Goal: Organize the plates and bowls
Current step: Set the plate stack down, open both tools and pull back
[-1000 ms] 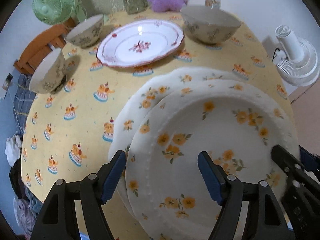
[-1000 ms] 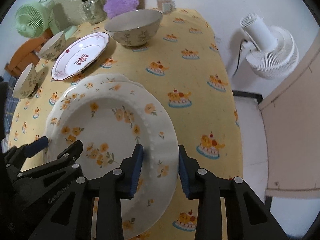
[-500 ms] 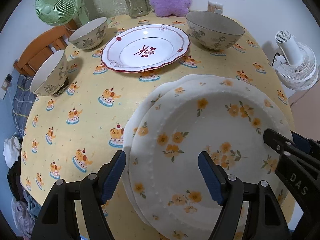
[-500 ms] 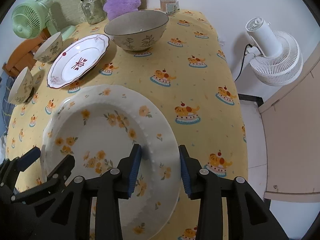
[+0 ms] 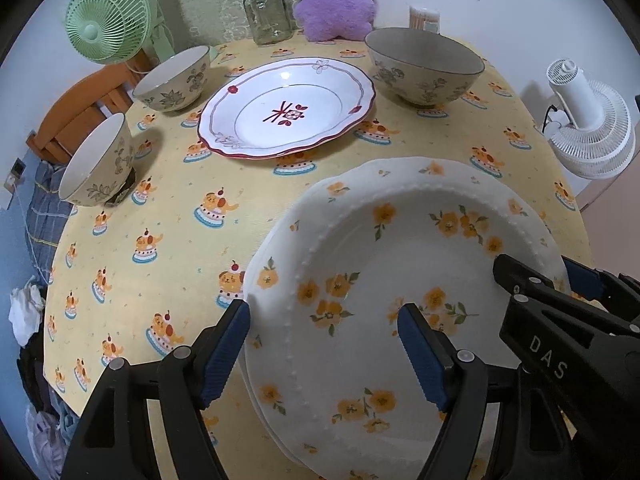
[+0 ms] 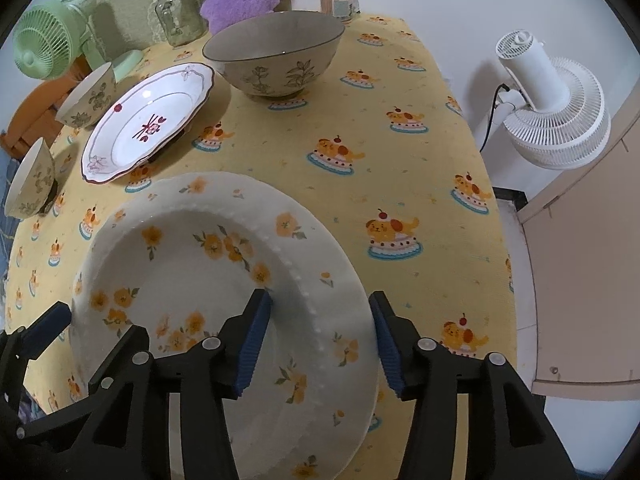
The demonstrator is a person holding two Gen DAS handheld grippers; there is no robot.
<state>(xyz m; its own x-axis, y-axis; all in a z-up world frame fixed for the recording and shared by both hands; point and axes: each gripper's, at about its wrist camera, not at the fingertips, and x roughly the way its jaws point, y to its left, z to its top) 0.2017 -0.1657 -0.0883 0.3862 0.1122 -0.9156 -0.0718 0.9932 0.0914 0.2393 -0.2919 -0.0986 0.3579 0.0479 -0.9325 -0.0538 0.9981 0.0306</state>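
Note:
Two white plates with orange flowers lie stacked near the table's front edge. The top plate (image 5: 400, 264) (image 6: 192, 280) covers the lower plate (image 5: 267, 240), of which only a thin edge shows on the left. My left gripper (image 5: 322, 316) (image 6: 96, 324) is open and straddles the stack's left rim without touching it. My right gripper (image 6: 320, 304) (image 5: 536, 270) straddles the right rim. Its jaws are opening, and both pads stand clear of the rim between them.
Farther back sit a red-trimmed plate (image 5: 288, 108), a large floral bowl (image 5: 424, 68) and two smaller bowls (image 5: 176, 80) (image 5: 100, 160). A glass jar (image 5: 266, 12), purple plush (image 5: 336, 0) and green fan (image 5: 106, 16) line the far edge. A white fan (image 6: 556, 108) stands beyond the table's right edge.
The top plate has come down and lined up on the lower one. My right gripper's jaws have spread off its rim and let it go. The left gripper stays open.

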